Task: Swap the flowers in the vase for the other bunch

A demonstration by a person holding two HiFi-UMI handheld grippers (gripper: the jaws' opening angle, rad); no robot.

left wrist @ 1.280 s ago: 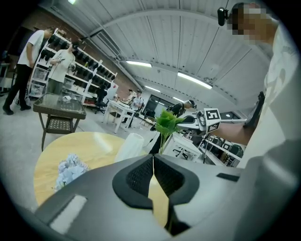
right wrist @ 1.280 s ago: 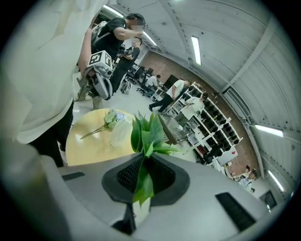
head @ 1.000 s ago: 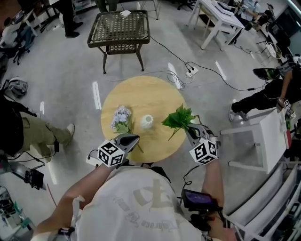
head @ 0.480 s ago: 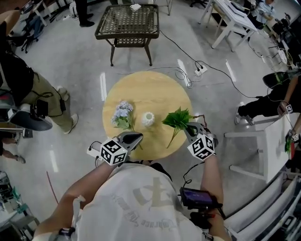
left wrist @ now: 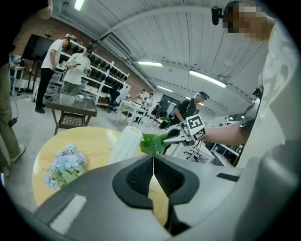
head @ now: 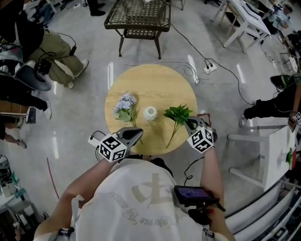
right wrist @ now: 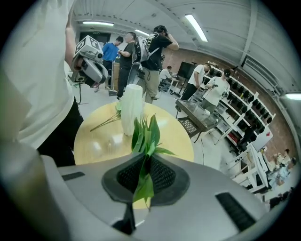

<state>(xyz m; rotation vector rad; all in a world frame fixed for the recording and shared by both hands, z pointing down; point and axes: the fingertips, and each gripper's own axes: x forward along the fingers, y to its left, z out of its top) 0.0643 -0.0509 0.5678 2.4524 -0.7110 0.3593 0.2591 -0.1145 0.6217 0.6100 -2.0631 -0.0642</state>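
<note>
Round wooden surface (head: 151,77) stands in an open workshop floor, with the person up against its near edge and a gripper in each hand. White vase (head: 150,113) is upright near the middle of the surface, with nothing sticking out of it in the head view. The blue flower bunch (head: 124,104) lies flat on the surface just left of the vase, heads toward the far side and stems pointing back to the person, not touching the vase. The green leafy bunch (head: 178,114) is on the other side of the vase, a little apart from it. Right gripper (head: 190,124) has its fingers (right wrist: 165,178) clenched on the green leafy bunch, leaves squeezed between the pads and poking out past the tips in the right gripper view. The thin stem trails toward the near edge of the surface; cannot tell if it rests on the wood or hangs just over it. Left gripper (head: 138,134) sits over the near-left edge of the surface, by the blue bunch's stem ends, fingers (left wrist: 135,178) clenched together with nothing between them. Wicker side table (head: 139,14) stands on the floor beyond the surface, and cables with a power strip (head: 209,68) run across the floor to the far right. Several people stand or sit around the room.
</note>
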